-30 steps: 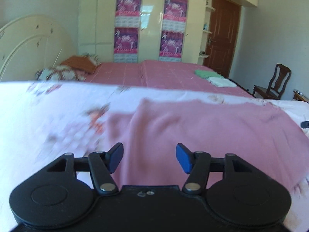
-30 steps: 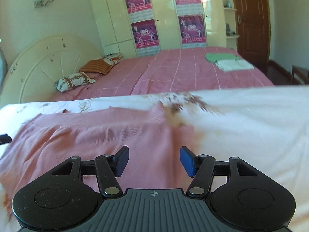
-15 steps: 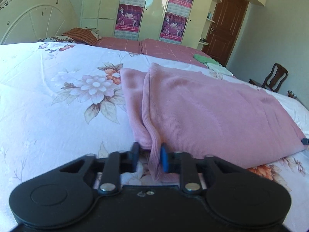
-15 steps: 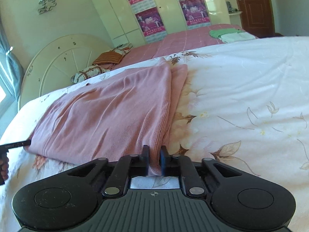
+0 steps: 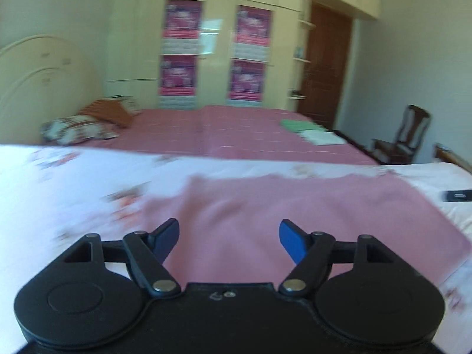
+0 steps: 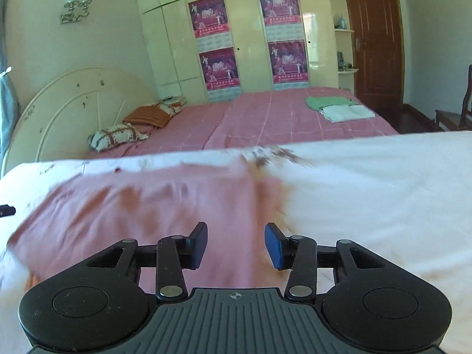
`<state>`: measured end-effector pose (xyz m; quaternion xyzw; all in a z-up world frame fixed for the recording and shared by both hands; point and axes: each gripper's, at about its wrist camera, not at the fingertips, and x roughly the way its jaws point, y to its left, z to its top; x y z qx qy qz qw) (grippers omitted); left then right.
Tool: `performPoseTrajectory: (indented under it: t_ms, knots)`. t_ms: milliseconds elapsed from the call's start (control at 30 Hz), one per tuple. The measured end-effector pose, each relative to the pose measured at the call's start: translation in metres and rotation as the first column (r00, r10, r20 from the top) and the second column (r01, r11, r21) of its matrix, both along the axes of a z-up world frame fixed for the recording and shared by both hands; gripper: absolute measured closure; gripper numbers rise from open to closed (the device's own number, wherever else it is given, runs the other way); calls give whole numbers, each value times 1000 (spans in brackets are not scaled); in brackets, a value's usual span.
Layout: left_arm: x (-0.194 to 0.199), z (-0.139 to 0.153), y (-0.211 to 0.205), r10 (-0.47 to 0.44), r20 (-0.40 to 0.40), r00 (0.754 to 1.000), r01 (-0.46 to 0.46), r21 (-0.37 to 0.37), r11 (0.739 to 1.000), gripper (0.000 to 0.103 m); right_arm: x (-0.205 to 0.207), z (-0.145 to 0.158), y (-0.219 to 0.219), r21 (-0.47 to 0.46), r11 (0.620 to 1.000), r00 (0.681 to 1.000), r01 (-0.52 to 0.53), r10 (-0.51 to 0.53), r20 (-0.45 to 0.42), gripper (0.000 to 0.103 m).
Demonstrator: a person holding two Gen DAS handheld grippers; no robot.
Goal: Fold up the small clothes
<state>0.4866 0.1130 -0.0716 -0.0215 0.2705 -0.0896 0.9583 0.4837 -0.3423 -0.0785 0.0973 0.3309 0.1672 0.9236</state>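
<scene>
Only the right wrist view shows a wall lamp (image 6: 75,4) above the headboard (image 6: 73,109).

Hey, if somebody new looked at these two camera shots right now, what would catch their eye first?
Probably the pink garment, spread on the floral sheet right ahead of both cameras. Next, the left gripper and right gripper, each open with blue pads and holding nothing. Behind, four magenta posters stand out on the cream wardrobe beyond the pink bed.
</scene>
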Motion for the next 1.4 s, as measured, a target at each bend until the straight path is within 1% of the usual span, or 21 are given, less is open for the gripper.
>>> performPoseTrajectory:
  t_ms: [67, 167, 233, 300, 367, 433, 500, 533, 567, 633, 700, 767, 833, 900, 967, 1000, 1067, 1167, 1267, 1333, 1400]
  knots:
    - [34, -2, -46, -63, 8, 998, 63, -12, 998, 23, 34, -1, 48, 16, 999, 999, -47, 46, 12, 59]
    - [78, -16, -89, -89, -34, 995, 88, -31, 996, 20, 74, -8, 119, -11, 992, 992, -126, 126, 0, 59]
    - [97, -30, -98, -82, -85, 993, 79, -36, 996, 20, 92, -15, 148, -26, 986, 987, -162, 161, -24, 59]
    - [108, -45, -90, -50, -133, 990, 51, -1, 999, 21, 103, -26, 166, -51, 977, 978, -207, 205, -48, 59]
    - [105, -54, -70, -12, -142, 990, 23, 73, 997, 19, 107, -36, 167, -114, 966, 972, -234, 229, -58, 59]
    - [93, -59, -33, 37, -127, 991, -22, 115, 993, 9, 111, -46, 139, -189, 971, 989, -150, 144, -44, 59]
    - [84, -64, -7, 80, -128, 989, -61, 144, 988, 11, 114, -57, 92, -232, 973, 999, -12, 2, -44, 59]
    - [81, -63, 1, 78, -130, 988, -62, 125, 990, 12, 115, -64, 72, -227, 974, 997, 29, -44, -58, 59]
    - [79, -58, 2, 97, -124, 988, -84, 104, 991, 14, 116, -70, 55, -176, 984, 996, 36, -50, -77, 59]
    - [75, -45, -12, 107, -85, 991, -99, 87, 991, 19, 113, -63, 46, -126, 990, 996, 56, -64, -65, 59]
    - [67, -32, -42, 46, -43, 998, -43, 68, 997, 18, 98, -43, 52, -85, 994, 997, 73, -72, 16, 59]
    - [62, -30, -77, -22, -31, 999, 24, 65, 998, 15, 86, -28, 76, -39, 999, 1000, -11, 12, 22, 59]
    - [63, -40, -102, -71, -74, 995, 78, 96, 992, 16, 74, -25, 110, -60, 990, 991, -130, 132, 28, 59]
    - [65, -61, -120, -83, -138, 987, 105, 162, 981, 16, 64, -32, 146, -115, 970, 976, -216, 218, 9, 59]
    - [61, -65, -119, -80, -121, 989, 100, 173, 980, 15, 64, -54, 164, -190, 959, 978, -209, 203, -52, 59]
    - [59, -59, -115, -76, -134, 988, 98, 163, 982, 17, 61, -59, 162, -179, 965, 981, -193, 192, -27, 59]
    - [43, -47, -103, -63, -92, 994, 77, 155, 985, 18, 59, -53, 158, -163, 972, 985, -172, 167, -46, 59]
    - [23, -41, -90, -33, -56, 998, 41, 147, 988, 15, 41, -38, 152, -132, 976, 985, -172, 175, 4, 59]
    - [20, -64, -87, -16, -135, 991, 37, 150, 988, 14, 27, -40, 162, -114, 969, 975, -220, 220, -11, 59]
    - [15, -71, -82, -10, -103, 995, 23, 135, 991, 11, 22, -53, 172, -163, 957, 971, -238, 236, -32, 59]
    - [14, -67, -78, 2, -109, 994, 11, 120, 993, 12, 21, -57, 171, -156, 963, 976, -218, 218, -18, 59]
